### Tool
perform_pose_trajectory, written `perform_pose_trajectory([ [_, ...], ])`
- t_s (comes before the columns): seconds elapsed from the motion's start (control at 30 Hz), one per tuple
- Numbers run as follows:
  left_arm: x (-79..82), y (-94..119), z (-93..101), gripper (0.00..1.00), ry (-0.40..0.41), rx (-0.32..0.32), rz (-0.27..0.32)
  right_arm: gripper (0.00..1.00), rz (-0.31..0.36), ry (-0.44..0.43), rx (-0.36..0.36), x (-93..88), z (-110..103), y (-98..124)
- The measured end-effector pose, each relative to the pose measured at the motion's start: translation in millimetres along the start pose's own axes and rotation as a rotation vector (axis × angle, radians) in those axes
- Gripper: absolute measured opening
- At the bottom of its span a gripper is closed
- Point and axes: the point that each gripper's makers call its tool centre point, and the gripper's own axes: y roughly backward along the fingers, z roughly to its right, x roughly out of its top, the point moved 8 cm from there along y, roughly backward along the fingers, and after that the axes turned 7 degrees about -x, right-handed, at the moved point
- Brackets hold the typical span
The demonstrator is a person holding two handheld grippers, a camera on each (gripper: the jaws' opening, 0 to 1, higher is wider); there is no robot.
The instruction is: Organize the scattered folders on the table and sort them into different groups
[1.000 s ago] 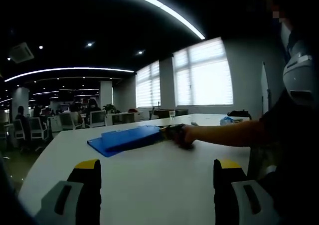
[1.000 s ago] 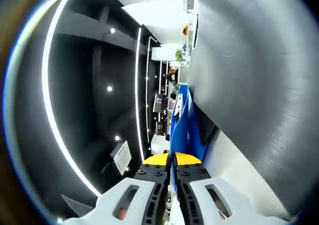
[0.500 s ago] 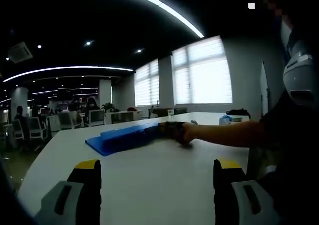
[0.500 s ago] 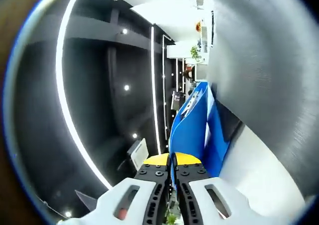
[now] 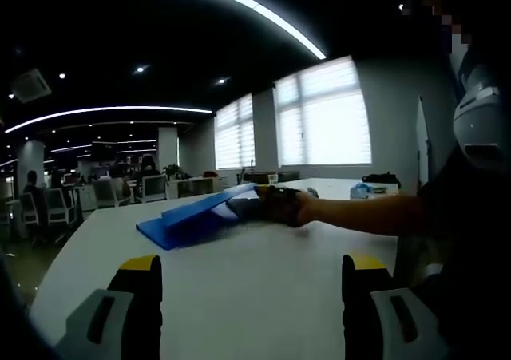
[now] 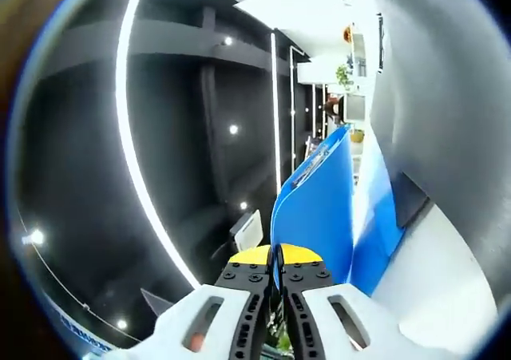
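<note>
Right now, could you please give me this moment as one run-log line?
right gripper: shut on blue folder, edge raised off stack | left gripper: open, above white table | sorting: unfinished

Dim office; bright windows [image 5: 323, 120] blow out, ceiling light strips [image 5: 215, 1] glare, the white tabletop [image 5: 239, 288] glows, and fisheye bends edges.

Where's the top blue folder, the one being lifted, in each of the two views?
Left gripper view: top blue folder left of centre, its right edge raised off the stack by the right gripper.
Right gripper view: centre, rising from the shut jaws.
Shared landmark: the white table.
</note>
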Motion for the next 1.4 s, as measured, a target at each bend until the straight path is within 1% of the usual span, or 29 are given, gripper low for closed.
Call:
perform_pose_trajectory([
  [0.07, 0.6, 0.4, 0.4, 0.94, -0.003, 0.0, 0.001, 0.04, -0.023, 0.014, 0.009, -1.2, -3.2, 0.5],
  [0.13, 0.6, 0.5, 0.5, 0.94, -0.001, 0.0, 0.0, 0.04, -0.029, 0.019, 0.017, -1.2, -4.1, 0.5],
  [0.27, 1.5, 0.6, 1.5, 0.94, -0.004, -0.001, -0.004, 0.04, -0.037, 0.006, 0.061, -2.5, -10.8, 1.7],
  [0.33, 2.1, 0.7, 1.7, 0.94, -0.007, -0.001, -0.005, 0.04, -0.047, 0.01, 0.062, -3.1, -13.0, 1.7],
  [0.5, 4.8, 1.8, 1.7, 0.94, -0.015, 0.004, -0.003, 0.04, -0.101, 0.031, 0.109, -7.1, -27.0, 5.7],
  [0.53, 4.8, 2.0, 1.8, 0.94, -0.015, 0.004, -0.003, 0.04, -0.121, 0.033, 0.103, -8.2, -28.2, 6.5],
  [0.57, 4.6, 2.2, 1.8, 0.94, -0.015, 0.005, -0.004, 0.04, -0.127, 0.035, 0.103, -9.3, -29.9, 7.4],
  [0.67, 2.7, 2.4, 1.5, 0.94, -0.011, 0.007, -0.009, 0.04, -0.143, 0.015, 0.127, -10.7, -32.6, 9.1],
  [0.77, 1.1, 2.1, 1.6, 0.94, -0.005, 0.006, -0.01, 0.04, -0.175, 0.012, 0.135, -13.8, -37.3, 10.4],
  [0.87, 1.2, 1.6, 2.7, 0.94, -0.007, 0.003, -0.01, 0.04, -0.211, -0.02, 0.161, -19.0, -42.8, 12.7],
  [1.07, 2.2, 2.5, 2.8, 0.94, -0.008, 0.005, -0.008, 0.05, -0.286, -0.034, 0.177, -29.2, -50.5, 17.9],
  [1.2, 1.3, 3.1, 3.1, 0.94, 0.0, 0.004, -0.006, 0.05, -0.296, -0.042, 0.188, -31.7, -52.6, 20.8],
  [1.27, 0.4, 2.6, 3.6, 0.94, 0.001, 0.003, -0.009, 0.05, -0.314, -0.023, 0.164, -33.4, -50.6, 22.2],
  [1.3, 0.2, 2.2, 4.0, 0.94, 0.0, 0.002, -0.011, 0.04, -0.311, -0.022, 0.157, -33.3, -49.8, 22.9],
  [1.4, 0.6, 1.6, 5.1, 0.94, -0.002, -0.001, -0.01, 0.04, -0.32, -0.048, 0.183, -33.8, -50.3, 25.3],
])
